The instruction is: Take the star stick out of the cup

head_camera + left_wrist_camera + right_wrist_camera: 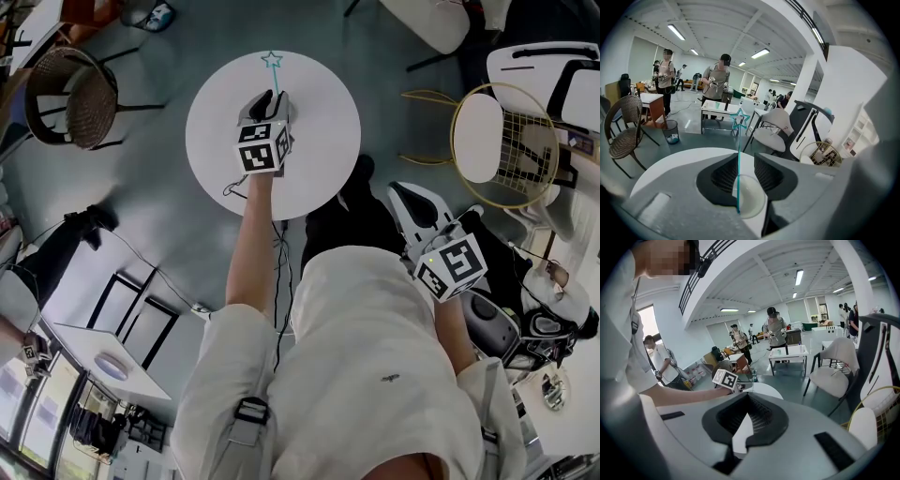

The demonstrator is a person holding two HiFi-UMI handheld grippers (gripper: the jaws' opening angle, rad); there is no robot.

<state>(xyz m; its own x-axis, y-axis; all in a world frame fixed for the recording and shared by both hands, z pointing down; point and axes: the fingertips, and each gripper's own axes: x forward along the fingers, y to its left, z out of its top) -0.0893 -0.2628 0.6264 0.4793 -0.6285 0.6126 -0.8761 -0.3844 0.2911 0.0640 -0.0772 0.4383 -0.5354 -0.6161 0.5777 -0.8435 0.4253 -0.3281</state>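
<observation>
Your left gripper [269,101] hangs over the round white desk [319,141], reached out at arm's length in the head view. In the left gripper view its jaws stand a little apart, one on each side of the star stick [738,164]. The thin teal shaft runs upright through the gap, right along the edge of the left pad, with a strip of white desk showing between the shaft and the right pad. I cannot tell whether that left pad actually touches the shaft.

The lower end of the stick sits inside the clear cup [750,197], which stands on the desk just below the jaws. The outlined star at the top rises above the jaw tips. In the head view the star shows near the far rim of the desk, while the gripper covers the cup.

Your right gripper [749,404] is held low by your right side, well away from the desk. Its jaws are brought together at the tips with nothing between them. Its own view looks across at your outstretched left arm and the desk beyond.

A wicker chair [70,94] stands to the left of the desk.
</observation>
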